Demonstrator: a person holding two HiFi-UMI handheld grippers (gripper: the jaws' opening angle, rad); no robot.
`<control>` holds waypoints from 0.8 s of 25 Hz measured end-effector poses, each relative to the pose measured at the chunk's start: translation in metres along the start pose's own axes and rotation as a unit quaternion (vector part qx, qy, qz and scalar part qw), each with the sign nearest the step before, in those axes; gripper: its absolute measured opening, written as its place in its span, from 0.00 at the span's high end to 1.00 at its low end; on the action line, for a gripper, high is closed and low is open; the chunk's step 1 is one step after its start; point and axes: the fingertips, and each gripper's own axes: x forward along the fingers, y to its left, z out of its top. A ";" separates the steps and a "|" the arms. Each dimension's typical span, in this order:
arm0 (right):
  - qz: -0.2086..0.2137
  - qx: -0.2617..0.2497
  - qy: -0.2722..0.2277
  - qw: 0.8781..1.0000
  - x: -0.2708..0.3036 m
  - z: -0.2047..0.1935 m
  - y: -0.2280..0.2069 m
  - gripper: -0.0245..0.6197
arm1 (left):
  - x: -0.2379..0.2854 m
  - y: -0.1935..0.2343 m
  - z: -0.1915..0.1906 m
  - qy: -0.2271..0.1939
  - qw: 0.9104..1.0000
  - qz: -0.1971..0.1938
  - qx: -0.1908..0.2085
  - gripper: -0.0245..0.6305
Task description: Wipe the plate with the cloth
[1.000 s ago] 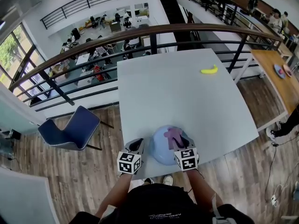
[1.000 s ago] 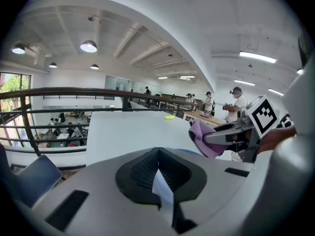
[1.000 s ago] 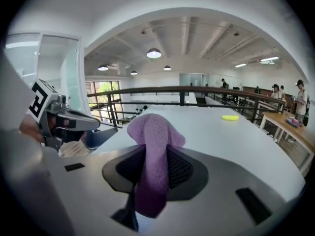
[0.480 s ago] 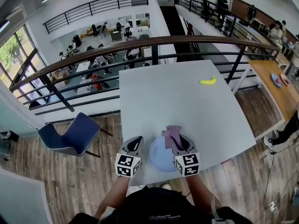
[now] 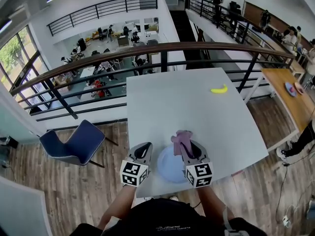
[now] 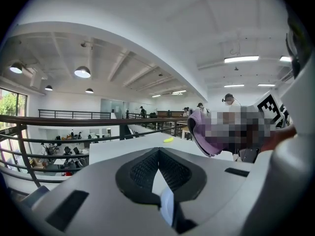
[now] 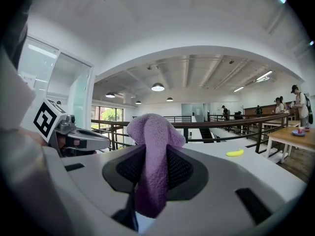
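— At the near edge of the table [image 5: 187,107], what writing is showing?
— Only the black-and-white square markers on each gripper's cube [image 5: 199,174], and they are carrying patterns, not words. White print on the person's dark shirt [image 5: 170,225] is showing too small to read.
— How is the right gripper [image 5: 186,149] standing?
— Its jaws are clamping a purple cloth [image 5: 183,138]. One end is bunching up past the tips, and the rest is hanging down between the pads.
— And the left gripper [image 5: 143,153]?
— Its jaws are standing narrow, pinching the rim of the pale blue plate [image 5: 170,167] at the plate's 9 o'clock.
— Where is the cloth sitting against the plate?
— It is sitting over the plate's rim at about 1 o'clock. Whether it is touching, I cannot tell. The plate is lying between the two grippers.
— Anything else?
— A yellow banana [image 5: 219,89] is lying well apart from them, toward the table's 1 o'clock.
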 end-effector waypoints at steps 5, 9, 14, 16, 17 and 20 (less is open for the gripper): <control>-0.002 -0.009 -0.012 1.000 -0.005 0.002 0.003 0.78 | -0.005 0.000 -0.002 -0.003 1.000 -0.003 -0.002 0.94; -0.003 -0.022 -0.017 1.000 -0.005 0.010 0.001 0.79 | -0.002 0.000 0.000 0.000 1.000 -0.003 -0.003 0.94; -0.006 -0.016 -0.020 1.000 -0.006 0.009 -0.001 0.79 | -0.001 0.001 -0.004 0.001 1.000 -0.001 -0.008 0.94; -0.007 -0.015 -0.019 1.000 -0.006 0.009 0.000 0.79 | -0.003 0.001 -0.005 0.002 1.000 0.000 -0.010 0.94; -0.007 -0.015 -0.018 1.000 -0.006 0.008 0.000 0.79 | -0.003 0.002 -0.006 0.002 1.000 0.000 -0.010 0.94; -0.009 -0.015 -0.017 1.000 -0.003 0.006 -0.001 0.79 | -0.002 0.005 -0.009 0.004 1.000 0.001 -0.013 0.94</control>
